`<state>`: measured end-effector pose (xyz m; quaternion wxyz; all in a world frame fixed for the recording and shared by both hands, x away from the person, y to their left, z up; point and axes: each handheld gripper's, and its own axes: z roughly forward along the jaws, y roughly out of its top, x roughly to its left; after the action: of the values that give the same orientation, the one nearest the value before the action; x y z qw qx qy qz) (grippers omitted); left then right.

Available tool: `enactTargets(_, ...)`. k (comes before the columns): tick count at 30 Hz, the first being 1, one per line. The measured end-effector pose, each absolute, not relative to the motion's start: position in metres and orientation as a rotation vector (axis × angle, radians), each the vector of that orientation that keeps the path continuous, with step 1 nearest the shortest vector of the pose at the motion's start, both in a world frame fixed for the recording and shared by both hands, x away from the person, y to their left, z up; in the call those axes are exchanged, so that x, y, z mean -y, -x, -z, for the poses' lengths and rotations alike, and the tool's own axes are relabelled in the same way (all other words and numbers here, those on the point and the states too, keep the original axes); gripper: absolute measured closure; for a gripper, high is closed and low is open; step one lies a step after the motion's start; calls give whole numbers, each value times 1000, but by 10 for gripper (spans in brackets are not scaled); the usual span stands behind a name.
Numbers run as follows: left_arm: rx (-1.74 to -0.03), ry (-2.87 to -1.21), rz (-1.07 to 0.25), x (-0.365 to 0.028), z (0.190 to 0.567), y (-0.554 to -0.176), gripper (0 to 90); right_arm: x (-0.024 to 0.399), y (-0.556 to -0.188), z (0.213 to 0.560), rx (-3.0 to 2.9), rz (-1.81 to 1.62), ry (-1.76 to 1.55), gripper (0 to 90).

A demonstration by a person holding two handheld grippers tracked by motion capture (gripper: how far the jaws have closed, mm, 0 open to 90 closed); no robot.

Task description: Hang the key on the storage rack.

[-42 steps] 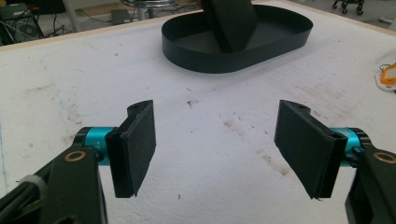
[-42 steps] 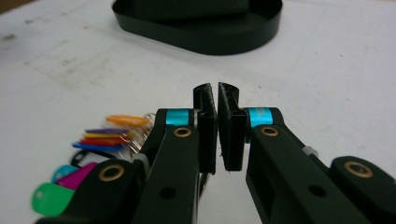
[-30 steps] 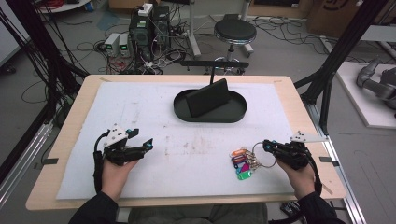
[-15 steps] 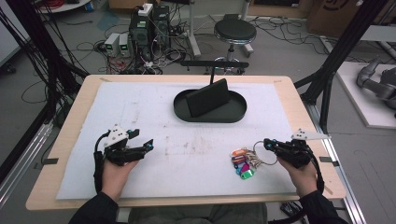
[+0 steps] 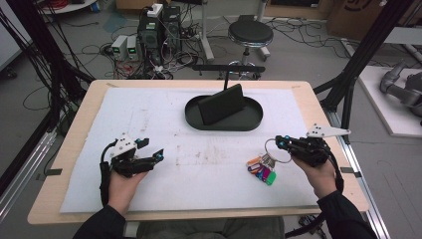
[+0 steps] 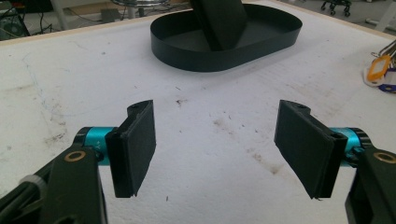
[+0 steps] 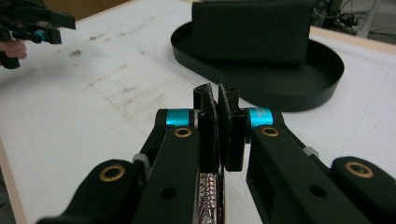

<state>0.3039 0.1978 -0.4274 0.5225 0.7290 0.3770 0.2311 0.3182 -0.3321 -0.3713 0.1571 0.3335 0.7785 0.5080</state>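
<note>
Light: even, bright, from overhead; soft shadows.
Glare: white mat (image 6: 196,154) pale beyond the jaws.
Focus: jaw bases soft and dark; tray (image 7: 322,70) ahead slightly blurred.

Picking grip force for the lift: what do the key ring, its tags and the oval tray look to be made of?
Key ring: thin bright wire loop, probably metal, pinched in the shut right gripper.
Tags: glossy blue, orange, pink and green pieces, likely plastic.
Oval tray: matte black, thin upright wall, no glare; plastic or coated metal, can't tell which.
</note>
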Motion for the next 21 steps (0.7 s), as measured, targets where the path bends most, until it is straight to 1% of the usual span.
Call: enactTargets(21,-881,-1737,-537,-199,429,-303,293,322,-355,318,-2206,-1522,-793,875)
